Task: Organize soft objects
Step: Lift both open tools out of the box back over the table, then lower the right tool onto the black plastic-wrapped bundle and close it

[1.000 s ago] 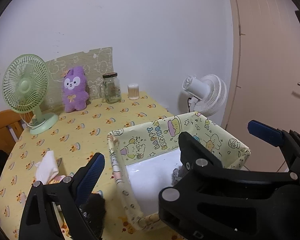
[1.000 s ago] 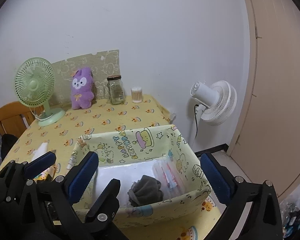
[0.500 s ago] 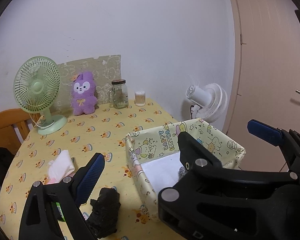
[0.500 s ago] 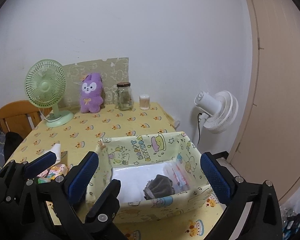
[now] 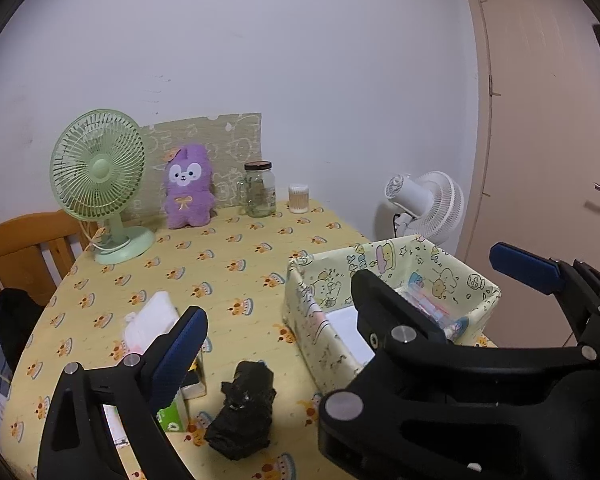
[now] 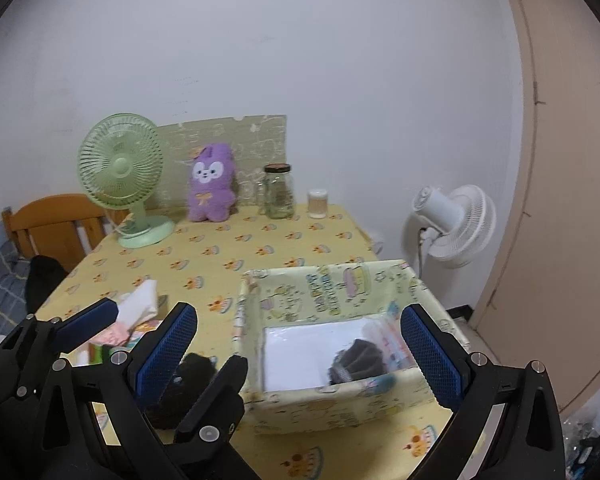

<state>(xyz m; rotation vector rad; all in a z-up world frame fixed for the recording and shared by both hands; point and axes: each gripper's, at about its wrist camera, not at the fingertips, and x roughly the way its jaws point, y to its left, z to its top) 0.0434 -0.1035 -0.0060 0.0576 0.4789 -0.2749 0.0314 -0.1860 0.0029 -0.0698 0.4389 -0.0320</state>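
A black rolled soft item point(image 5: 244, 412) lies on the yellow tablecloth, left of a yellow cartoon-print fabric box point(image 5: 312, 296). My left gripper point(image 5: 352, 304) hovers open above both, holding nothing. My right gripper point(image 6: 298, 354) is open over the box point(image 6: 340, 288), which holds a dark grey rolled sock point(image 6: 356, 364) and a clear packet point(image 6: 388, 336). In the right wrist view the black roll point(image 6: 192, 368) is partly hidden behind a finger. A white crumpled cloth point(image 5: 152, 320) lies left of the roll. A purple plush point(image 5: 188, 192) stands at the back against the wall.
A green desk fan point(image 5: 100, 176), a glass jar point(image 5: 260, 190) and a small swab tub point(image 5: 299, 199) line the table's far side. A green carton point(image 5: 176, 412) sits by the left finger. A white floor fan point(image 5: 428, 204), a door and a wooden chair point(image 5: 20, 248) surround the table.
Both grippers have drawn back and up from the box, so more of the table shows. The black roll now lies in full view left of the box. Both grippers stayed open.
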